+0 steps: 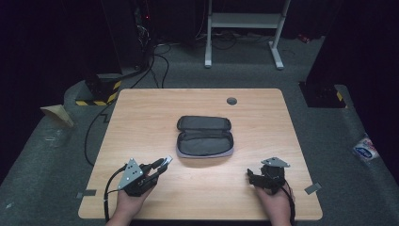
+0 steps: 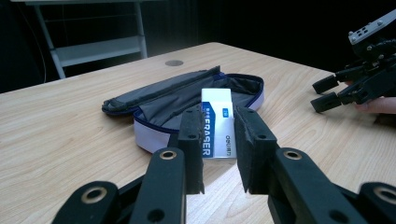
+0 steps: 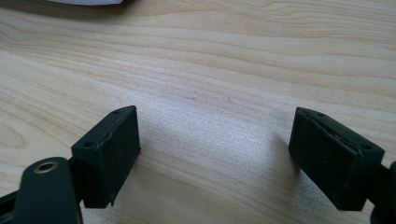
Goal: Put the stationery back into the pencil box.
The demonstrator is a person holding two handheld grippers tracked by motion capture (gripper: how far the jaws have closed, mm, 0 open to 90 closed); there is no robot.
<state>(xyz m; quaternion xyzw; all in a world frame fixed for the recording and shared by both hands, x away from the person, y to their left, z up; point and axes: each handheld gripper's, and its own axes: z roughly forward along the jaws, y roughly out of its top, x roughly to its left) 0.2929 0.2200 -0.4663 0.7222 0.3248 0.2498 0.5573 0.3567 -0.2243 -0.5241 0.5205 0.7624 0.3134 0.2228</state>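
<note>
An open dark pencil case [image 1: 204, 136] with a pale lilac rim lies flat in the middle of the wooden table [image 1: 141, 117]. My left gripper [image 1: 164, 163] hovers near the front left, angled toward the case, and is shut on a white eraser [image 2: 219, 100] with a blue label. In the left gripper view the eraser stands upright between the two pads [image 2: 192, 140], with the case [image 2: 187, 95] just behind it. My right gripper [image 1: 254, 177] rests low at the front right, open, with bare wood between its jaws [image 3: 215, 135]. It also appears at the far right of the left gripper view [image 2: 323, 94].
A small grey grommet [image 1: 231, 100] sits in the tabletop near the far edge. Behind the table stands a white metal frame [image 1: 244, 21]; cables and a yellow-black striped base [image 1: 101, 92] lie on the floor at left. A wrapped packet [image 1: 365, 149] lies on the floor at right.
</note>
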